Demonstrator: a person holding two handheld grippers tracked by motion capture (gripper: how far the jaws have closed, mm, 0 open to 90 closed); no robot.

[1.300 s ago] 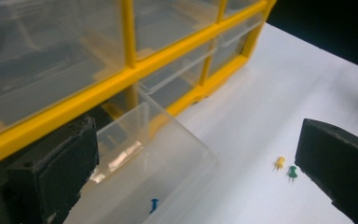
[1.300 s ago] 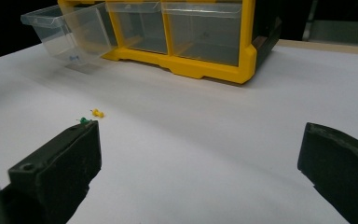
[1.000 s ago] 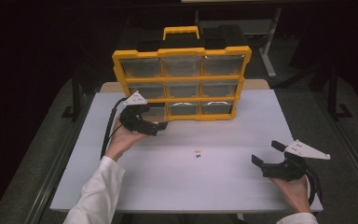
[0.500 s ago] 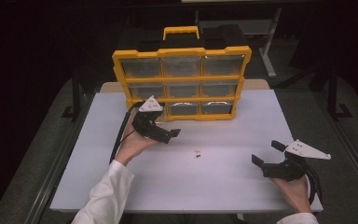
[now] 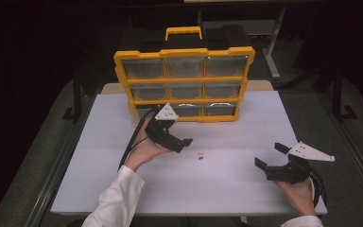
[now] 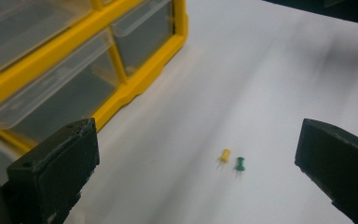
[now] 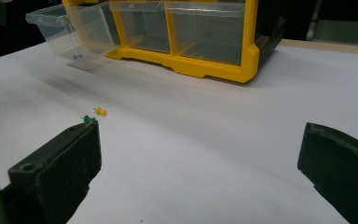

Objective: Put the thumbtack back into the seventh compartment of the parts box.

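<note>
Pushpins, 1 yellow pushpin point(image 6: 224, 155) touching 1 green pushpin point(image 6: 239, 164), lie on the white surface point(image 5: 236, 184). Left claw point(image 5: 182, 144) at their 9 o'clock, spread, empty. Right claw point(image 5: 270, 155) at 3 o'clock, spread, well apart.

1. The organiser point(image 5: 184, 85) has a yellow frame and clear, colourless drawers.
2. Ahead of the left hand-held gripper point(image 6: 200, 182), whose jaws are black, lie a yellow pushpin point(image 6: 224, 155) and a green pushpin point(image 6: 239, 164).
3. The counter point(image 5: 227, 189) is plain white.
4. The right hand-held gripper point(image 5: 270, 156) is black with a light grey plate.
5. The sleeve point(image 5: 113, 208) is white.
</note>
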